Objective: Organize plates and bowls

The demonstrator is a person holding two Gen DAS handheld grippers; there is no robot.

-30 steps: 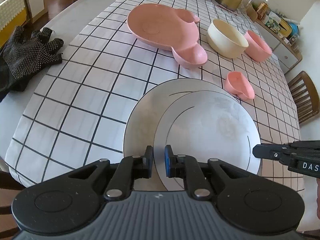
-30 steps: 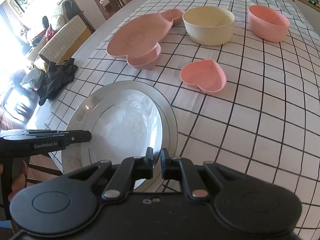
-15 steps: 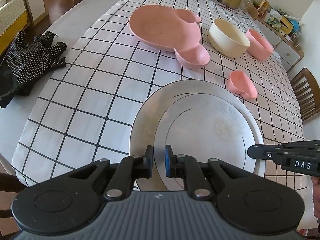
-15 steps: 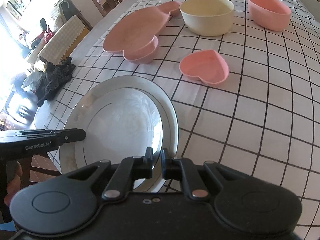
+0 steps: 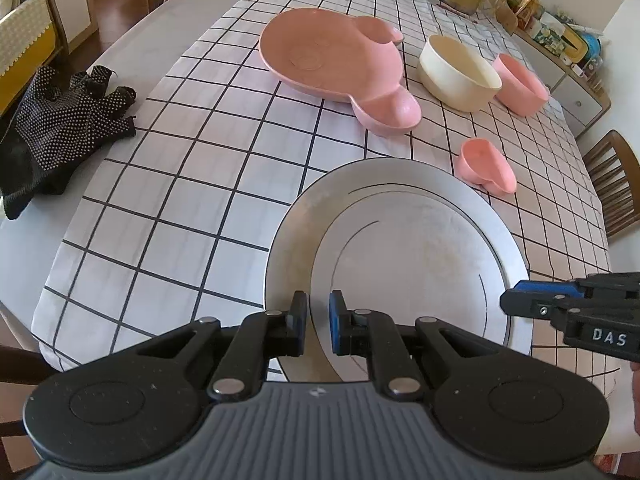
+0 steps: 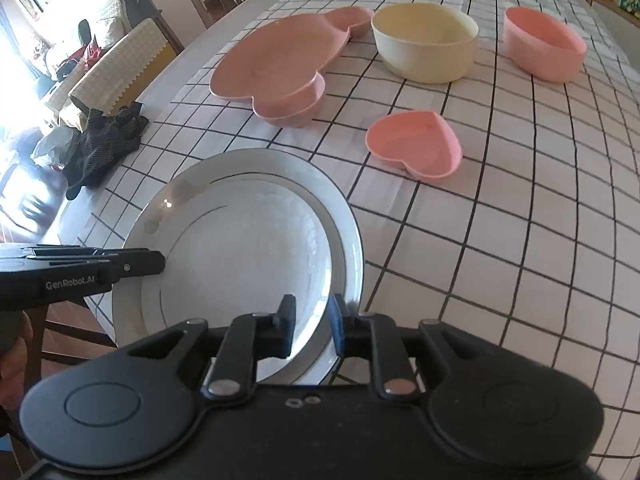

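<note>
A small white plate [image 5: 408,256] [image 6: 240,248] lies on a larger white plate [image 5: 296,220] [image 6: 180,184] at the near edge of the checked tablecloth. My left gripper [image 5: 318,320] is shut on the small plate's near rim; in the right wrist view its tips [image 6: 156,260] reach the plates from the left. My right gripper [image 6: 312,322] is at the small plate's opposite rim. Its jaws are opening, the rim still between them with a gap on the left side. From the left wrist view it [image 5: 516,300] comes in at the right.
Farther back stand a pink bear-shaped plate [image 5: 328,56] [image 6: 276,60], a cream bowl [image 5: 456,76] [image 6: 424,44], a pink bowl [image 5: 520,84] [image 6: 540,48] and a pink heart dish [image 5: 484,168] [image 6: 416,144]. Black gloves [image 5: 60,128] lie at the table's left edge. A wooden chair [image 5: 616,184] stands right.
The small plate has settled onto the larger plate, sitting more within its rim. The right gripper's jaws have parted from the rim. The left gripper stays clamped.
</note>
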